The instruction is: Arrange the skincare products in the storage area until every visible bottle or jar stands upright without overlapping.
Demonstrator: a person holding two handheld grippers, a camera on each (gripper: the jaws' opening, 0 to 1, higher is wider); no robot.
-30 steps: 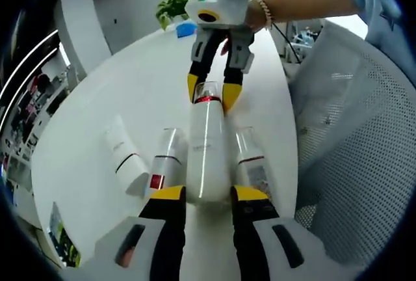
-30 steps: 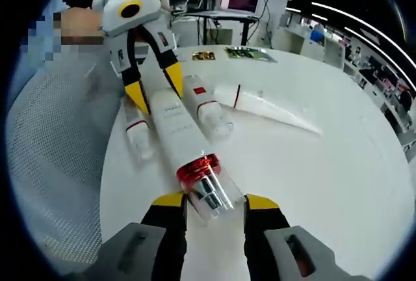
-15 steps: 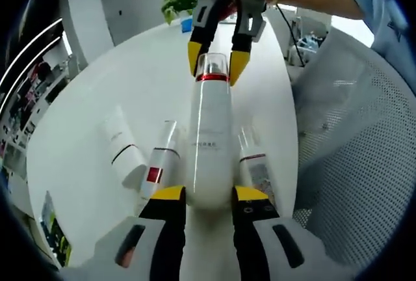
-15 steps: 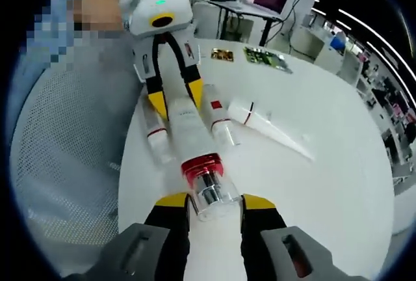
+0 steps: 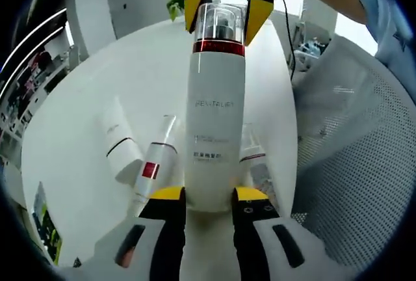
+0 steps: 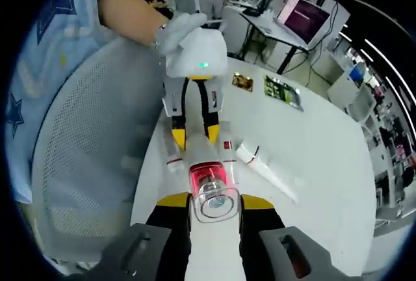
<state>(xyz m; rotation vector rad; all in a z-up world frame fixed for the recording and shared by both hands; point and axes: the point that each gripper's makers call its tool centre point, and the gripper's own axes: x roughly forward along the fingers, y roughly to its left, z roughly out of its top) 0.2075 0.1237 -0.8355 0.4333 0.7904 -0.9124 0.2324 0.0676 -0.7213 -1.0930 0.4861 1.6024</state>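
the left gripper (image 5: 201,193) clamps the base of a tall white bottle (image 5: 216,118); the right gripper (image 6: 207,200) grips its clear cap (image 6: 214,200) above the table (image 5: 91,112).

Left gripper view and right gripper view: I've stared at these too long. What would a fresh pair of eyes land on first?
First, the tall white bottle with a red band under its clear cap, held at both ends: the left gripper clamps its base, the right gripper its cap. Next, the products lying flat on the white table beneath it: a white tube and a slim bottle with a red label.
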